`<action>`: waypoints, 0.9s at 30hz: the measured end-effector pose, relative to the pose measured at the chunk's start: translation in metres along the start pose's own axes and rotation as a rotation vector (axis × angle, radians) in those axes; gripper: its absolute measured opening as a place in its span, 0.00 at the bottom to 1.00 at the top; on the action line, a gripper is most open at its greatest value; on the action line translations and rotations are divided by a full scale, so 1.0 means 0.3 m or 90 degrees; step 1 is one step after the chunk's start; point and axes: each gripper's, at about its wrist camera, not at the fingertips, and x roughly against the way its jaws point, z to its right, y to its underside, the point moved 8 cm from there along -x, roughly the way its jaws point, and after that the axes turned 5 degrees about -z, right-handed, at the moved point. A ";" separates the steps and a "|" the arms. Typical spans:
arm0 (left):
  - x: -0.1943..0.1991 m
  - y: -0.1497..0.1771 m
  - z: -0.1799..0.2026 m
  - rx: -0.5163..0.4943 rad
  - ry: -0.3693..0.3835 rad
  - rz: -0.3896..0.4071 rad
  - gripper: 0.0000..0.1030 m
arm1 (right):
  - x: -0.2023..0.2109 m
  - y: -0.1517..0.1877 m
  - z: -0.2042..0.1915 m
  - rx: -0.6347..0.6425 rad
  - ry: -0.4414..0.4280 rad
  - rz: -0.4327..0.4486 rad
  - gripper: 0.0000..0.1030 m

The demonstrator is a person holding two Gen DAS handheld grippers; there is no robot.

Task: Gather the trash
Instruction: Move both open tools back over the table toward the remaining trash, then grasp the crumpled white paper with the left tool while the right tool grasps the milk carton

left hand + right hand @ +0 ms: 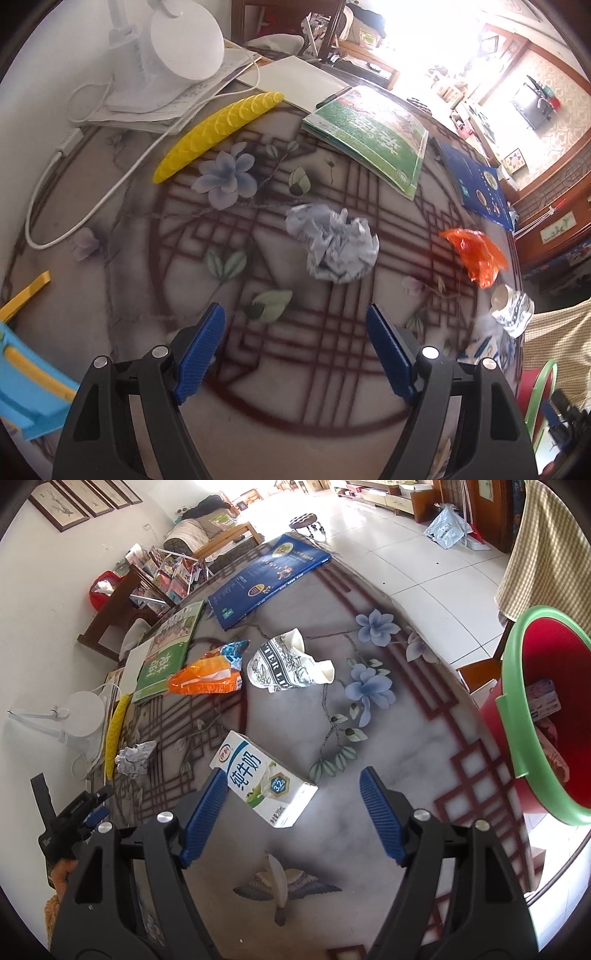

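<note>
A crumpled ball of paper (334, 243) lies on the patterned table just beyond my left gripper (295, 325), whose blue pads stand open and hold nothing. Further right lie an orange plastic wrapper (476, 254) and a crushed paper cup (511, 306). In the right wrist view a white milk carton (264, 779) lies flat between the spread fingers of my right gripper (291, 786), nearer the left pad; the pads do not press on it. Behind it are the crushed cup (288, 662), the orange wrapper (207, 675) and the paper ball (135, 757). The left gripper (96, 805) shows at the left edge.
A red bin with a green rim (517, 716) stands off the table's right edge, some trash inside. A white lamp (173, 48), its cable, a yellow scaly object (218, 133), a green book (373, 136) and a blue book (476, 181) lie at the back. A blue and yellow item (26, 384) sits left.
</note>
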 end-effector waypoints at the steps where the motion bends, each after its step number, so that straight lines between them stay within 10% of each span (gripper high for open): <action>1: -0.016 -0.017 0.011 -0.011 0.001 0.001 0.73 | 0.000 0.002 -0.001 -0.002 0.005 0.000 0.70; 23: -0.177 -0.164 0.178 -0.113 0.000 -0.019 0.73 | -0.041 -0.011 -0.020 -0.012 0.041 -0.019 0.71; 27: -0.198 -0.164 0.171 -0.118 -0.009 -0.026 0.58 | -0.075 -0.009 -0.050 0.012 0.042 -0.042 0.74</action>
